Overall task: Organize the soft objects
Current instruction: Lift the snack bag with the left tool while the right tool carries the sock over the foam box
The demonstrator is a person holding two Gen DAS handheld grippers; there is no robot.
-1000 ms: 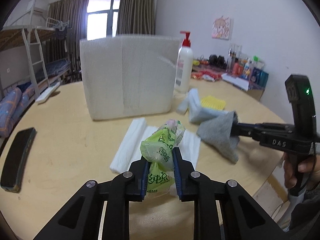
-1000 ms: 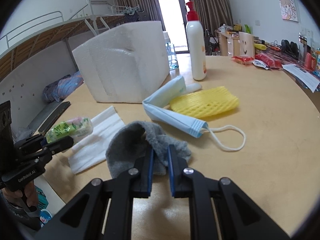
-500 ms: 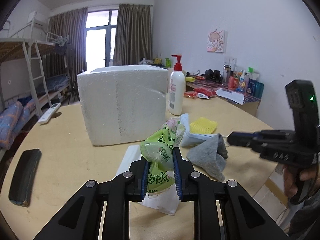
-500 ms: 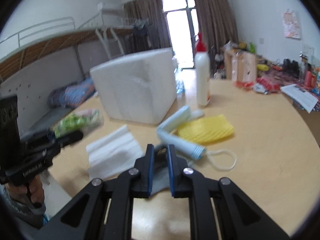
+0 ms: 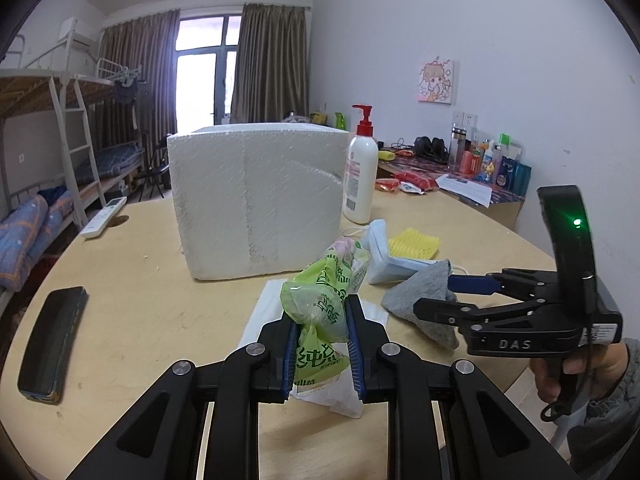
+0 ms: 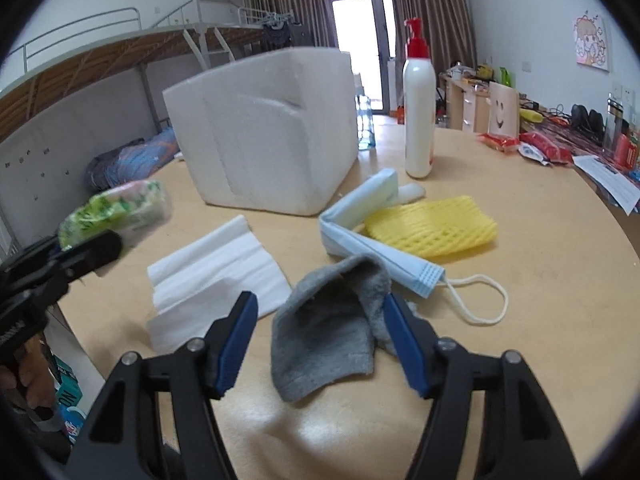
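Our left gripper (image 5: 322, 332) is clamped on a green tissue pack (image 5: 326, 300), which sticks up and forward between the blue pads and is lifted off the round wooden table (image 5: 140, 292). Below and just ahead of that claw lies a folded white foam sheet (image 6: 216, 276). Our right gripper (image 6: 320, 332) stands with its jaws spread wide, holding nothing. Between its fingers, on the table, we see a crumpled grey sock (image 6: 332, 328); whether the right-hand pad touches the cloth we cannot tell. Just beyond the sock from the right claw lies a folded blue face mask (image 6: 372, 240), its ear loop trailing to the right, with a yellow foam net sleeve (image 6: 432, 228) beside it. Farther ahead of both claws stand a white styrofoam box (image 5: 256, 196) and a pump lotion bottle (image 5: 360, 172). Off to the left of our left claw lies a black phone (image 5: 52, 340).
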